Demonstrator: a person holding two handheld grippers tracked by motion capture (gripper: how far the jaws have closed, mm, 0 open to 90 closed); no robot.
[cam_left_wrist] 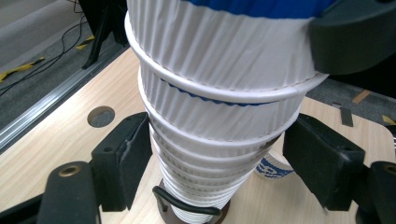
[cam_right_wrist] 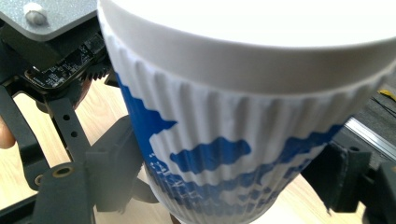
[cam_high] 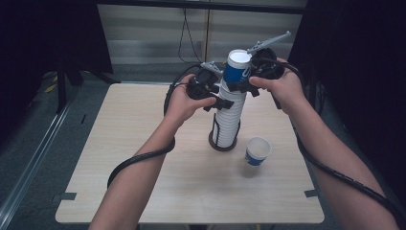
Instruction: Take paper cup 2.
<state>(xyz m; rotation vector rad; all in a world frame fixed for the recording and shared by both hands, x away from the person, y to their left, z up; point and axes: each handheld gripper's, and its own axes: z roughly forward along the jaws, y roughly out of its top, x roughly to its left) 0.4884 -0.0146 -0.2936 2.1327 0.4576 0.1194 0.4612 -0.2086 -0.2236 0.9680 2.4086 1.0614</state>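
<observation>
A tall stack of upside-down white ribbed paper cups stands on a dark round holder at mid-table. The top cup, white with blue print, crowns it. My left gripper comes in from the left, both pads pressed on the stack just under the top cup. From the right, my right gripper has its jaws closed against the sides of the top cup. One of its black jaws shows above the left one's pads.
A single blue and white cup stands upright on the wooden table, just right of the holder. The table has a round hole near its edge. Dark curtains and stands flank the table.
</observation>
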